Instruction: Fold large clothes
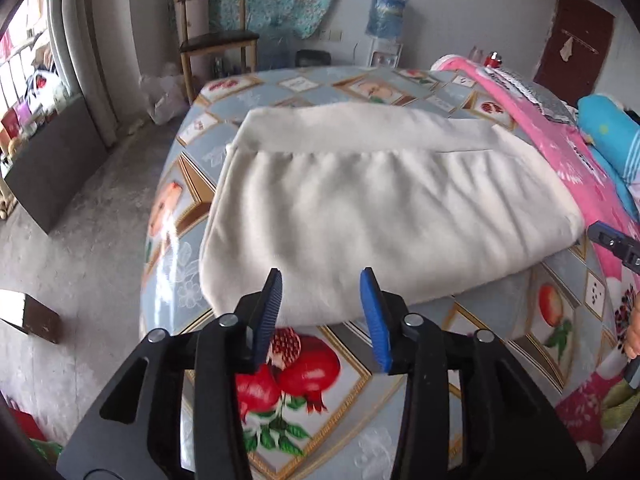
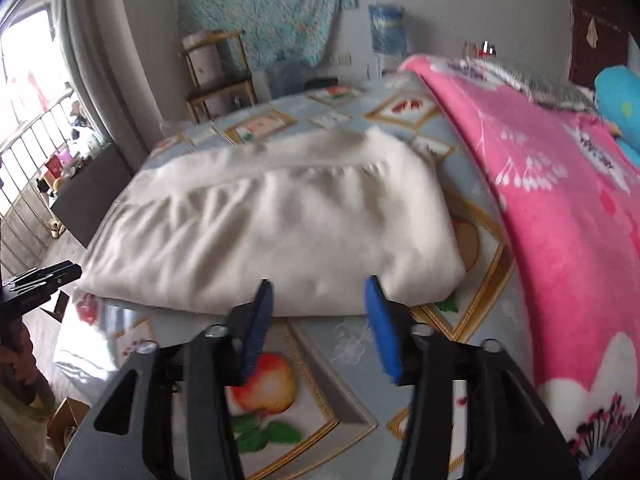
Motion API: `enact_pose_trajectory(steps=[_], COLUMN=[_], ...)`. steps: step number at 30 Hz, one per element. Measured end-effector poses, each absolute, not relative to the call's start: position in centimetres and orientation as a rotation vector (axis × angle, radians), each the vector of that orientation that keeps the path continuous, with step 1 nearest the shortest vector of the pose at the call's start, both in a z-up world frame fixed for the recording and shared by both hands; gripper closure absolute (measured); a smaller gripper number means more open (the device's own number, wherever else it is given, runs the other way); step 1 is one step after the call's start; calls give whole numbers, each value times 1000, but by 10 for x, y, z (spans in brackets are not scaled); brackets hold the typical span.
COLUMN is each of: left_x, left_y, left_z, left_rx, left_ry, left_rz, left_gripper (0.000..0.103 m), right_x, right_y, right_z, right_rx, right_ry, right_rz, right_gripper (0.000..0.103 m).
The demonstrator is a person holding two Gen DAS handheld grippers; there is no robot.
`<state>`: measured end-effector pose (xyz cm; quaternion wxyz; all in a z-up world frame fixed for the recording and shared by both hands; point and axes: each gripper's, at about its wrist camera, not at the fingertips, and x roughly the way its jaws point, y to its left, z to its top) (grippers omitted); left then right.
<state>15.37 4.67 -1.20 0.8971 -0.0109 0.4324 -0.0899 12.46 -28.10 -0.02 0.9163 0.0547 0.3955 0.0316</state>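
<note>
A cream-white garment (image 1: 360, 208) lies folded into a thick rectangle on the fruit-print tablecloth (image 1: 320, 380), its waistband at the far side. My left gripper (image 1: 322, 280) is open and empty, just short of the garment's near edge. My right gripper (image 2: 318, 286) is open and empty too, at the near edge of the same garment (image 2: 272, 232), toward its right corner. The right gripper's tip shows at the right edge of the left wrist view (image 1: 616, 240); the left gripper shows at the left edge of the right wrist view (image 2: 40, 276).
A pink blanket (image 2: 560, 220) lies along the right of the table, with a blue cushion (image 1: 608, 128) beyond. A wooden chair (image 1: 216, 40) and water dispenser (image 1: 386, 20) stand by the far wall. A dark cabinet (image 1: 52, 168) is on the left floor.
</note>
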Motion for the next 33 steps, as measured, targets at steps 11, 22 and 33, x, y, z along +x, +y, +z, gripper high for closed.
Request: enact_pose_trajectory(steps=[11, 22, 33], left_x=[71, 73, 83], left_y=[-6, -13, -25], left_z=[36, 38, 34], left_rx=[-19, -5, 42], left_ry=[836, 843, 863], left_rz=[-201, -39, -38], left_gripper=[11, 8, 8], right_x=[46, 37, 53], right_y=[-217, -196, -198], right_z=[28, 44, 32], right_rx=[84, 14, 54], right_ry=[758, 750, 827], right_rz=[40, -68, -93], right_gripper=[13, 7, 7])
